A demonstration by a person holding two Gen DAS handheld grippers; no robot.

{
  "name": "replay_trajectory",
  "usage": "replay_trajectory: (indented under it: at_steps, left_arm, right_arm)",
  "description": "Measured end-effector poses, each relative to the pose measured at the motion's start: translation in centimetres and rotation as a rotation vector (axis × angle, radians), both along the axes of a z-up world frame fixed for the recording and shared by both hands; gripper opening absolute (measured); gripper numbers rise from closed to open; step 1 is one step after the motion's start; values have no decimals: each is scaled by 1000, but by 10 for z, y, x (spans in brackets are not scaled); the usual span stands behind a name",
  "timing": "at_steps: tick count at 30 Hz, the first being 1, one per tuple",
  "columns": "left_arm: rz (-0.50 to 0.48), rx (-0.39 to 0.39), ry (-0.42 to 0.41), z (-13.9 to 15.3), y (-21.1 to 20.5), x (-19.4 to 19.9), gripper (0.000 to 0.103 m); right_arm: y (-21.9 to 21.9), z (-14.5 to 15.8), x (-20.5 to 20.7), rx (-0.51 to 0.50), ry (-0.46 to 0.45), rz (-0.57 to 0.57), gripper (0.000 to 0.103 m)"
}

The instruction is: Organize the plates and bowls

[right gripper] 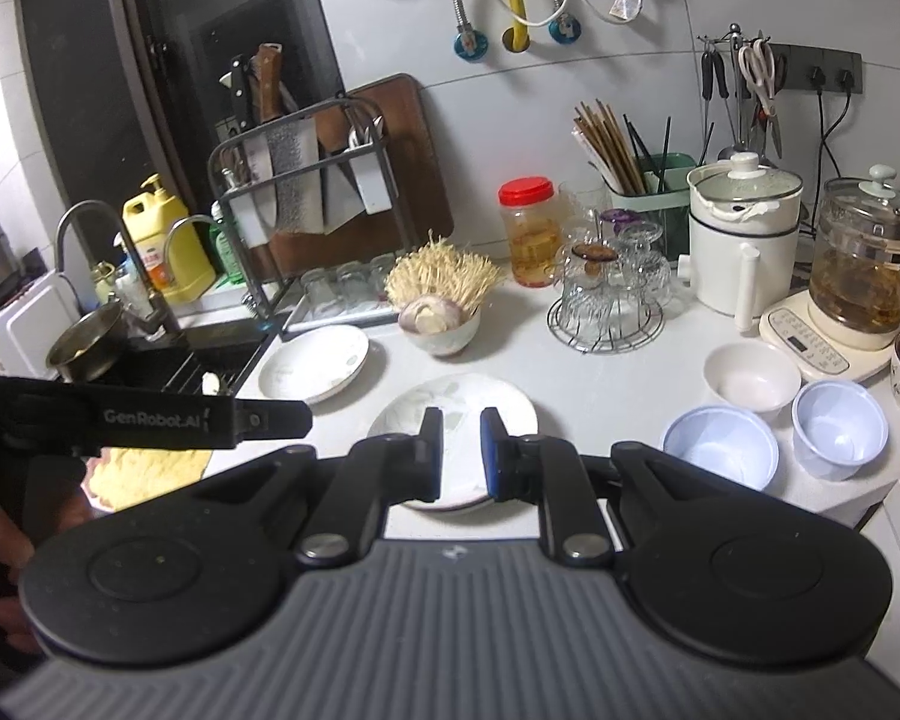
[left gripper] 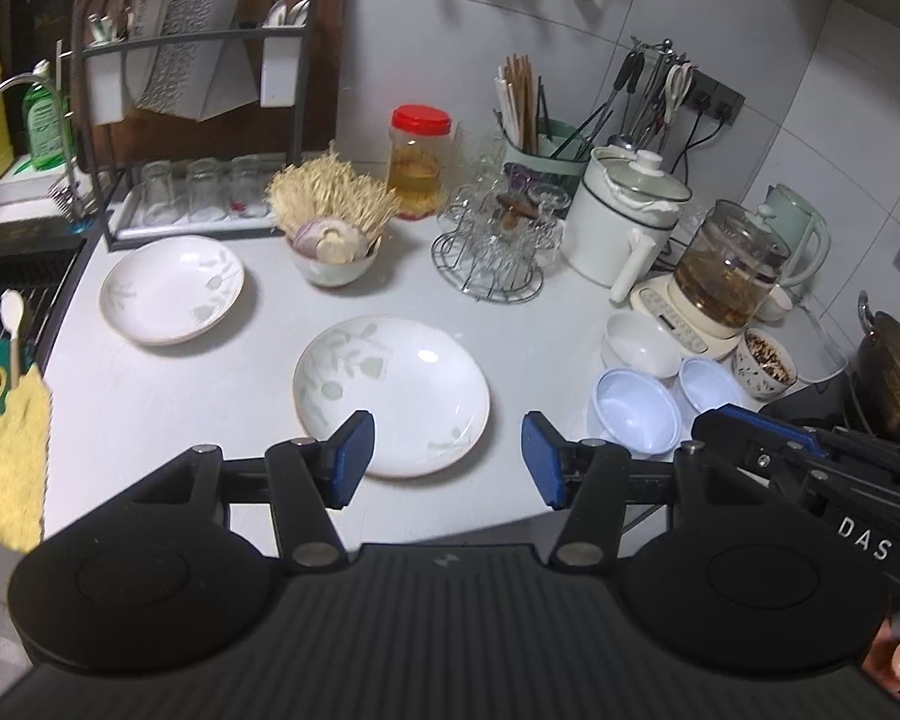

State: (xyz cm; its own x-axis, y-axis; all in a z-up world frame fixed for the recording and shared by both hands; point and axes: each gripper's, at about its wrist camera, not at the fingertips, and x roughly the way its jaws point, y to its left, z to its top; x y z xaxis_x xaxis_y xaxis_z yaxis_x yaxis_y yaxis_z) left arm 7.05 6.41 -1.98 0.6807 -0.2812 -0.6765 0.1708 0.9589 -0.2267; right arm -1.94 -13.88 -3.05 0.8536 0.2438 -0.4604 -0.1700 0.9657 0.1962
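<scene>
Two white plates with a pale leaf print lie on the white counter: a near plate [left gripper: 402,384] [right gripper: 504,405] and a far plate [left gripper: 171,291] [right gripper: 315,363] toward the sink. At the right stand a white bowl [left gripper: 642,351] [right gripper: 750,381] and two pale blue bowls [left gripper: 636,414] [left gripper: 711,387] [right gripper: 720,444] [right gripper: 840,426]. My left gripper [left gripper: 447,450] is open over the near plate's front rim, holding nothing. My right gripper [right gripper: 462,426] hovers shut and empty above the same plate; in the left wrist view it [left gripper: 714,420] sits beside the blue bowls.
A bowl of enoki mushrooms [left gripper: 330,252], a wire rack of glasses [left gripper: 492,252], a white pot [left gripper: 624,216] and a glass kettle [left gripper: 726,264] line the back. A knife rack [left gripper: 192,90] stands at back left. The sink [right gripper: 210,354] and a yellow cloth [left gripper: 6,456] are left; a patterned cup [left gripper: 765,363] and a wok [left gripper: 894,378] are right.
</scene>
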Motion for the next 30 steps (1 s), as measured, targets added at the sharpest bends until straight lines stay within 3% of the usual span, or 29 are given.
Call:
replay_trajectory:
  at_steps: [13,30]
  left_arm:
    - [103,-15,80,-21,21,-26,60]
    - [133,0,87,-22,53,5,60]
  right_arm:
    - [6,-12,-10,25,35,55,17]
    - [29,-18,10,44,49,65,17]
